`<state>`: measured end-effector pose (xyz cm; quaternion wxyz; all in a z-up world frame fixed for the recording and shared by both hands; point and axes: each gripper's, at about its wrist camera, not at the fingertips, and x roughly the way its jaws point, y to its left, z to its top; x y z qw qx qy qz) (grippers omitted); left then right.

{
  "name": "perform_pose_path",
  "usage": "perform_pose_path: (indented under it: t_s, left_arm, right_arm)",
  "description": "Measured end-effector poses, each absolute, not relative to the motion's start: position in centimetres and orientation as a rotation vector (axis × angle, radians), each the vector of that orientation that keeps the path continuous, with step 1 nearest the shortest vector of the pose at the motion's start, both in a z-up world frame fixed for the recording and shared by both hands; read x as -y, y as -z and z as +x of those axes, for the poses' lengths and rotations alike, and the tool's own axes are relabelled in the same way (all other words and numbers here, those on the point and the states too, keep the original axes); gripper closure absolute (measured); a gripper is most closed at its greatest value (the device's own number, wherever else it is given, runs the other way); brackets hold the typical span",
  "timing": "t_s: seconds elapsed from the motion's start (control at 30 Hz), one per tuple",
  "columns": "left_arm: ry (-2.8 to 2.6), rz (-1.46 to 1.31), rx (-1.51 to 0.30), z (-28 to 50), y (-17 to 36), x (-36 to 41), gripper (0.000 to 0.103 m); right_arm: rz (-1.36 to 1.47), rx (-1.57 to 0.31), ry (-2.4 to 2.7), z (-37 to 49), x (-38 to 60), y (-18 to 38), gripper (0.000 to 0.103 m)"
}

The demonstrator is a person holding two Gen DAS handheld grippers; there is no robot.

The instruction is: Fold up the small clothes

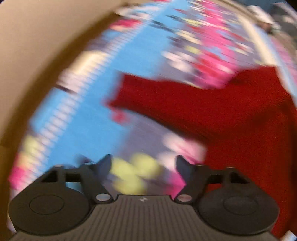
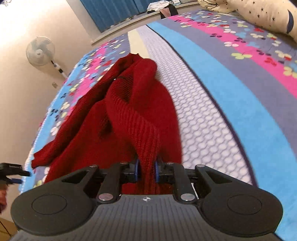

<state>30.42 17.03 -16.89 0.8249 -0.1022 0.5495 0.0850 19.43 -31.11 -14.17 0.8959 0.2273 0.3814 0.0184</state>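
Red sweater (image 2: 118,118), floral bedspread (image 2: 232,77), fan (image 2: 40,51), pillow (image 2: 259,13)

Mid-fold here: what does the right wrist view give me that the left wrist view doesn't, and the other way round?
Only the right wrist view: the right gripper shut on a ribbed fold of the red sweater, a standing fan, blue curtains, a star-print pillow, and the left gripper seen from outside. Only the left wrist view: the left gripper's own jaws open and empty over the bedspread, with a sleeve lying ahead. Both: sweater and floral bedspread.
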Motion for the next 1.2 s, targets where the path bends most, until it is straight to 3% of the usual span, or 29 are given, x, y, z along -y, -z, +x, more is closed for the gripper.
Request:
perform_pose_path:
  t_s: [0.03, 0.1, 0.17, 0.2, 0.23, 0.27, 0.3, 0.33, 0.6, 0.8, 0.93, 1.03, 1.1, 1.17, 1.2]
  left_arm:
    - [-0.101, -0.26, -1.181, 30.0, 17.3, -15.9, 0.015]
    - [0.014, -0.291, -1.218, 30.1, 19.0, -13.5, 0.009]
    - [0.034, -0.261, -1.267, 30.7, 20.6, -11.2, 0.005]
    - [0.008, -0.241, -1.286, 31.1, 21.4, -10.3, 0.004]
    - [-0.023, -0.24, -1.282, 31.2, 21.6, -9.6, 0.004]
    - [-0.043, -0.243, -1.247, 31.1, 21.3, -8.9, 0.025]
    - [-0.024, -0.243, -1.215, 30.8, 20.5, -8.2, 0.059]
    - [-0.007, -0.245, -1.215, 30.5, 19.7, -7.7, 0.085]
    - [0.011, -0.095, -1.053, 21.5, 9.4, -7.5, 0.087]
    - [0.017, -0.015, -1.11, 9.6, 8.6, -10.5, 0.087]
    - [-0.045, 0.026, -1.184, 4.9, 13.0, -12.2, 0.086]
    - [-0.116, 0.043, -1.267, 4.6, 15.4, -13.2, 0.081]
    - [-0.116, 0.0, -1.289, 4.7, 15.5, -14.2, 0.064]
    - [-0.122, -0.033, -1.237, 4.2, 14.1, -14.7, 0.02]
    - [-0.139, -0.033, -1.208, 4.2, 13.4, -14.8, 0.011]
  right_arm:
    - [0.479, -0.797, -0.036, 19.4, 31.1, 14.4, 0.081]
    - [0.494, -0.81, -0.016, 18.8, 30.7, 14.9, 0.07]
    - [0.53, -0.848, 0.024, 19.1, 30.9, 15.6, 0.032]
    - [0.549, -0.864, 0.043, 19.1, 30.9, 16.1, 0.029]
    - [0.566, -0.872, 0.048, 19.1, 30.9, 16.6, 0.032]
    - [0.564, -0.879, 0.039, 19.2, 30.6, 17.1, 0.054]
    - [0.538, -0.891, 0.035, 19.4, 30.3, 17.4, 0.074]
    - [0.499, -0.918, 0.044, 19.6, 29.9, 17.6, 0.09]
    - [0.544, -0.814, -0.083, 14.0, 29.3, 10.4, 0.093]
    - [0.577, -0.723, -0.116, 5.6, 31.8, 5.5, 0.093]
    - [0.553, -0.801, -0.073, 0.8, 33.1, 7.9, 0.093]
    - [0.559, -0.992, -0.081, -0.4, 33.2, 13.6, 0.088]
    - [0.536, -1.119, 0.01, -0.4, 33.4, 16.0, 0.078]
    - [0.594, -1.111, 0.059, -0.7, 35.2, 16.2, 0.047]
    - [0.63, -1.06, 0.076, -0.8, 36.3, 15.8, 0.041]
